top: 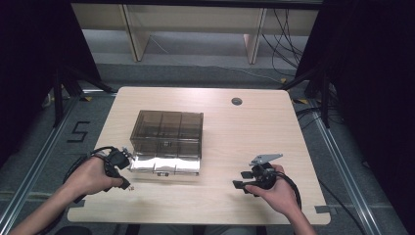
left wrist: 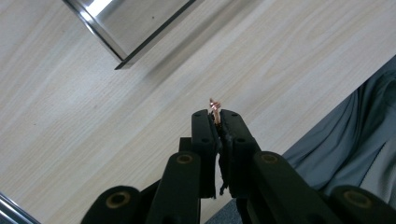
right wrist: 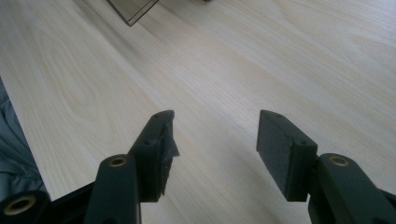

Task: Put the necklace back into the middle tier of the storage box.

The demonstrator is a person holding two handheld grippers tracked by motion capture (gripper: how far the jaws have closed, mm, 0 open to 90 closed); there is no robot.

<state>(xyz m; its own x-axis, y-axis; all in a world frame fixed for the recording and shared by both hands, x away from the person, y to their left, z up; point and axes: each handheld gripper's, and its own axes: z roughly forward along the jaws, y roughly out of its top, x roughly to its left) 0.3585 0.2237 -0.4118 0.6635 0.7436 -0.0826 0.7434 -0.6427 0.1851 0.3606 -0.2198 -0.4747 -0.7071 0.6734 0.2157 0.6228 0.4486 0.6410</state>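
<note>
On my left, the left gripper (left wrist: 217,122) has its jaws pinched together on a small copper-coloured screw (left wrist: 214,107) whose tip pokes out past them, low over the pale wood worktop (top: 235,132) near its front edge — just beside the open lid (top: 164,165) of the smoky compartment box (top: 167,132). That box sits left of centre on the worktop, lid folded flat toward me. Over on the right, well apart from the box, the right gripper (right wrist: 212,140) hovers with its jaws spread wide and nothing between them — bare wood below.
</note>
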